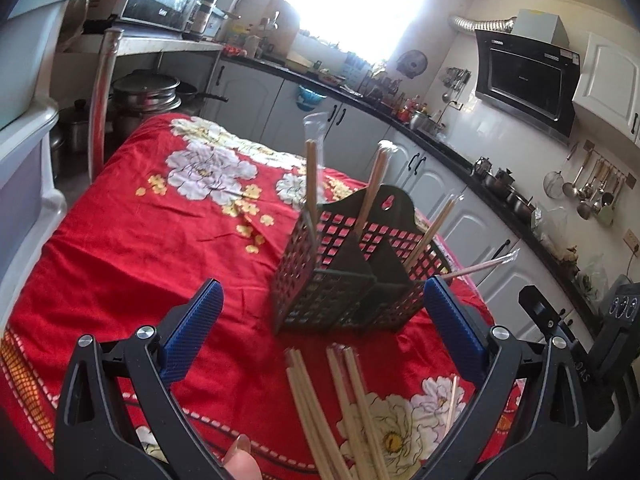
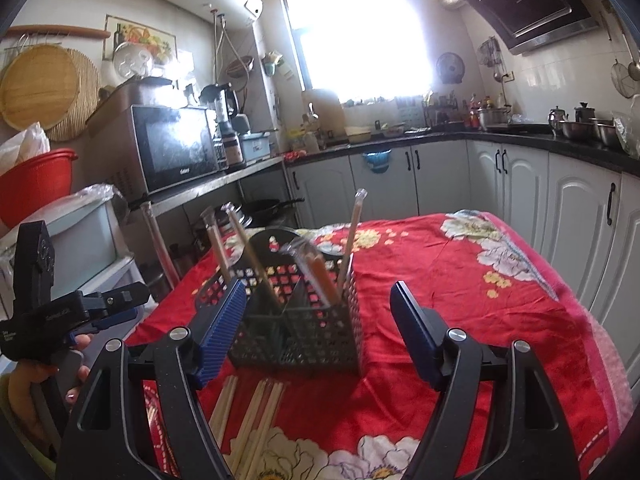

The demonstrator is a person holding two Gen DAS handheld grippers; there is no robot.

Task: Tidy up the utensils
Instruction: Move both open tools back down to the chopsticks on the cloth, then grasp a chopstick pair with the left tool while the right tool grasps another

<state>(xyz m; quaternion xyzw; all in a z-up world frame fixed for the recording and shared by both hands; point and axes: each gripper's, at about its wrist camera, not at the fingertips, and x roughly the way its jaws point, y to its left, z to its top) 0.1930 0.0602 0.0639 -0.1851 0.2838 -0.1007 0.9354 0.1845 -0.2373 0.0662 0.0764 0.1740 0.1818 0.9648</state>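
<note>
A black perforated utensil holder (image 1: pixel 352 276) (image 2: pixel 304 332) stands upright on the red floral tablecloth. Several plastic-sleeved chopsticks (image 1: pixel 374 184) (image 2: pixel 350 240) lean out of its compartments. Loose bare chopsticks (image 1: pixel 320 412) (image 2: pixel 248 412) lie on the cloth in front of the holder, near both grippers. My left gripper (image 1: pixel 323 284) is open with blue pads wide apart; the holder sits just beyond its tips. My right gripper (image 2: pixel 316 300) is also open with nothing gripped, facing the holder from the other side, and its left pad (image 2: pixel 224 320) overlaps the holder's corner in view.
The tablecloth (image 1: pixel 132 264) covers a table that drops off at its edges. White cabinets under a dark counter (image 2: pixel 520 140) run along the right. A microwave (image 2: pixel 172 148) sits on a shelf, with pots (image 1: pixel 146 92) beneath. A hand (image 2: pixel 28 380) holds the left tool.
</note>
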